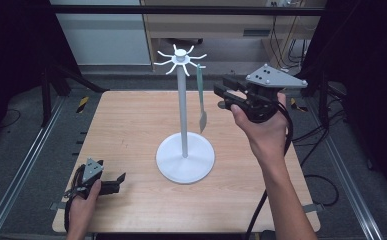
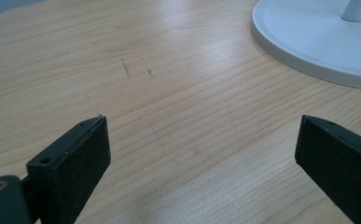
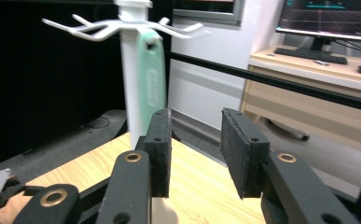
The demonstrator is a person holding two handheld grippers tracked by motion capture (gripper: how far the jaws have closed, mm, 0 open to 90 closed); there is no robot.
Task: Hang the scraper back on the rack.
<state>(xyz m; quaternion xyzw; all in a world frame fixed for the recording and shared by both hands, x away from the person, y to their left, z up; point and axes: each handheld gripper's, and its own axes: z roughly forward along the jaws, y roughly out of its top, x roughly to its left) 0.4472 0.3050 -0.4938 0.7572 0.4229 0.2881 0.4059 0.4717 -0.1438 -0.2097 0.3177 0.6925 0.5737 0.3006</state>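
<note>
- The wooden worktop (image 1: 131, 130) has rounded corners; the stretch between its left edge and the white stand (image 1: 183, 115) lies bare.
- The stand's round base (image 1: 185, 159) sits near the middle of the worktop, well in from every edge; its thin pole rises to a crown of hooks (image 1: 181, 59).
- A pale green utensil (image 1: 201, 97) hangs from a hook on the right side of the crown, its blade end clear of the base and the wood.
- The right tool (image 1: 220, 96) is held up in the air just right of the utensil, jaws parted with nothing between them; in the right gripper view the green handle (image 3: 151, 88) hangs beyond the jaws.
- The left tool (image 1: 116, 181) rests near the front left corner, jaws wide apart over bare wood, well apart from the base.
</note>
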